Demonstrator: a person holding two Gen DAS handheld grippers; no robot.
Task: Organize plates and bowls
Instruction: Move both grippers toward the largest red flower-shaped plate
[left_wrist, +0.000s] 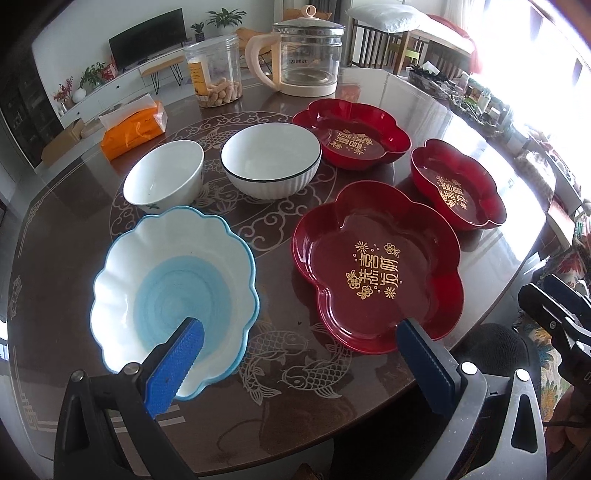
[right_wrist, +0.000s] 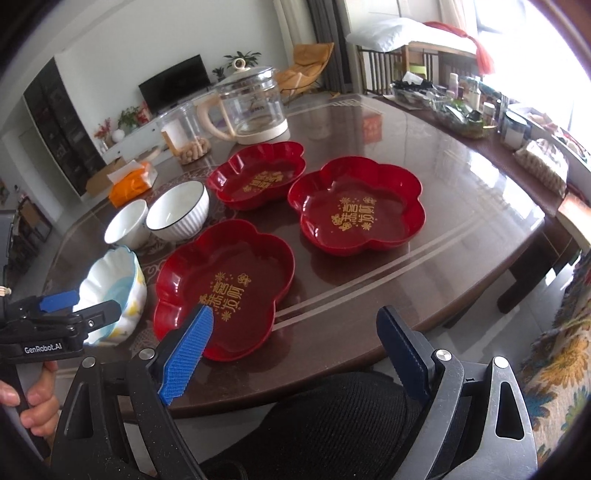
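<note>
White walls, television, bright window

Right tongs gape wide over the near edge of the desk, blue left pad above the nearest red plate. Two more red plates sit beyond, two white bowls at left. Left tongs hover by the scalloped bowl, empty.

Glossy red plastic-looking plates; glazed, smooth white bowls; dark polished tabletop, mirror-like under glare; clear glass kettle; ribbed blue pads on matt black hand-held gripper.
</note>
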